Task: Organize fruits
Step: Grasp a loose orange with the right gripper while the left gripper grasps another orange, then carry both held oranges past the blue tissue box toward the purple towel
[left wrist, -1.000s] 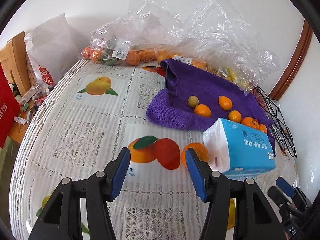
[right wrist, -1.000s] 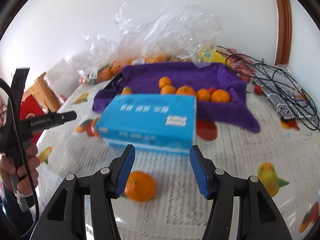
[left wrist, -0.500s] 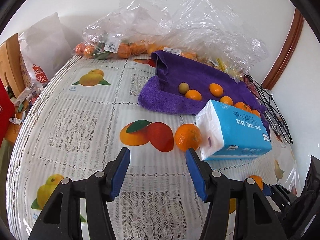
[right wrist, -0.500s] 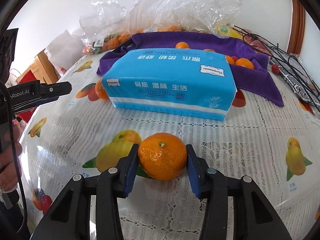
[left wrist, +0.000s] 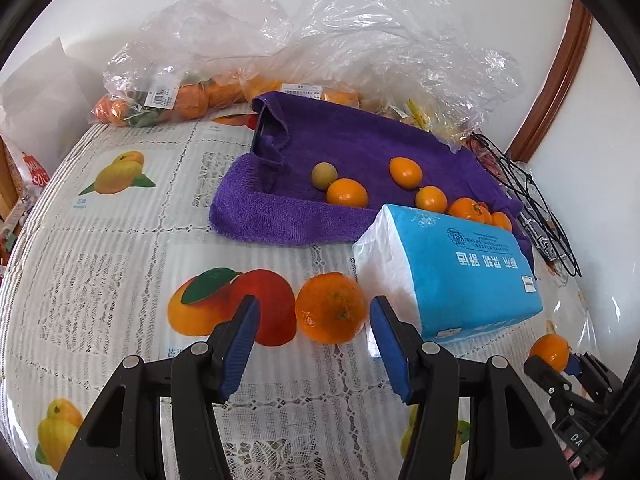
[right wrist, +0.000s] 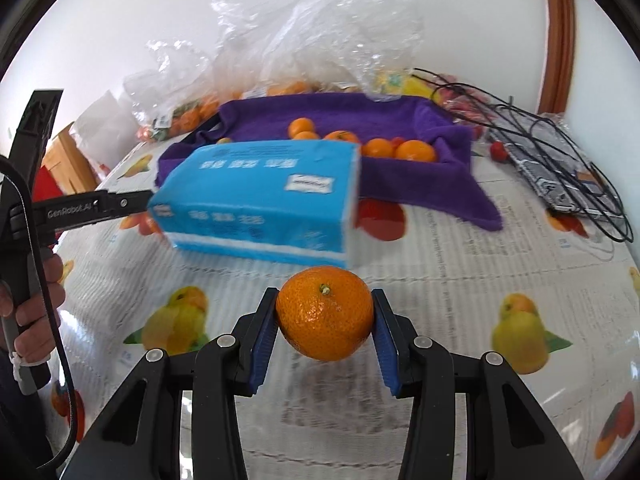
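Right now the right gripper (right wrist: 325, 316) has its blue fingers (right wrist: 264, 332) clenched on a mandarin (right wrist: 325, 312), stem up, held above the fruit-print tabletop (right wrist: 460, 280); the cloth under it looks blurred. From the left wrist view the same fruit (left wrist: 549, 352) shows small at the lower right, pinched in that gripper (left wrist: 560, 364).

The left gripper (left wrist: 314, 330) is released, its fingers (left wrist: 240, 340) spread wide with a second mandarin (left wrist: 331, 307) lying on the tabletop (left wrist: 120, 240) between and just ahead of the tips, touching neither. That fruit sits just beside the white end of a blue tissue pack (left wrist: 452, 268). Beyond the pack a purple towel (left wrist: 360, 148) carries several small oranges (left wrist: 347, 193) and one greenish fruit (left wrist: 323, 175). Clear plastic bags (left wrist: 320, 52) of more oranges lie along the wall behind.
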